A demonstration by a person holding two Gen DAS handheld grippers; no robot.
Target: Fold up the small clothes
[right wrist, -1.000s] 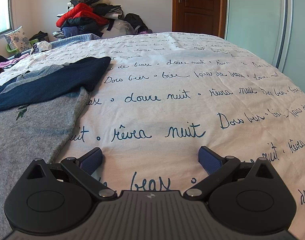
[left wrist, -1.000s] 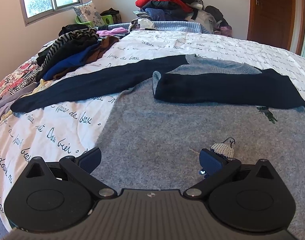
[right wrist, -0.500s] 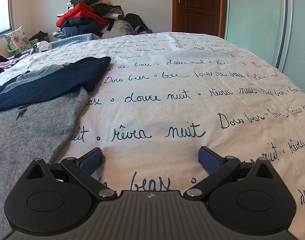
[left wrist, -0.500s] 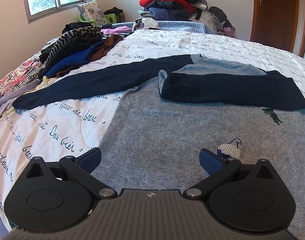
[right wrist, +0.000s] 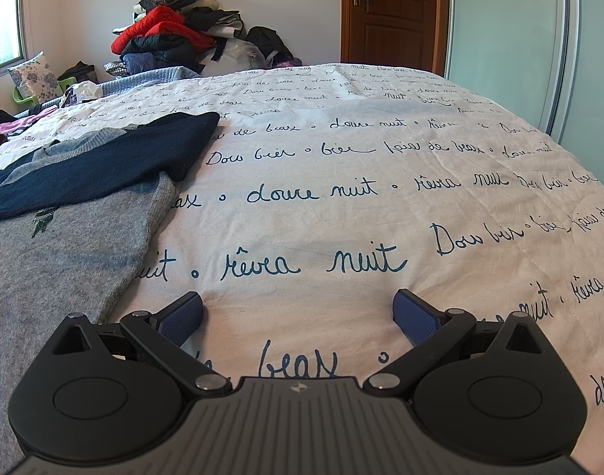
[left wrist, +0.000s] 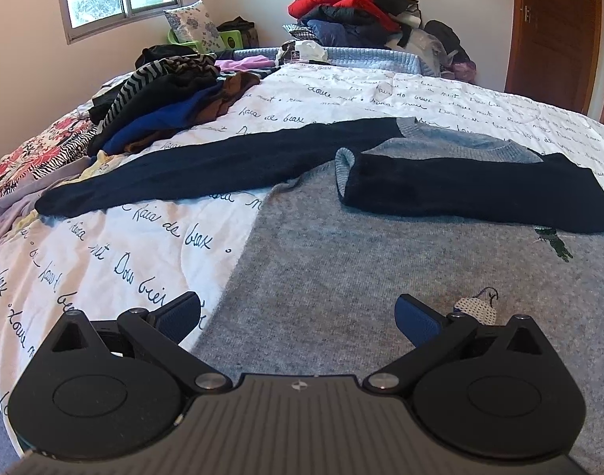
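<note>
Left hand-held gripper spread wide, gripping nothing, low over grey sweater flat on bed. Right hand-held gripper likewise spread, over bare quilt beside sweater's edge. Collar pointing away, one navy sleeve folded across chest, other sleeve stretched leftward.

Bed under a script-printed white quilt, bearing a flat grey-and-navy sweater and a heaped clothes pile.

Grey sweater with navy sleeves on white bedspread printed in dark blue script.
</note>
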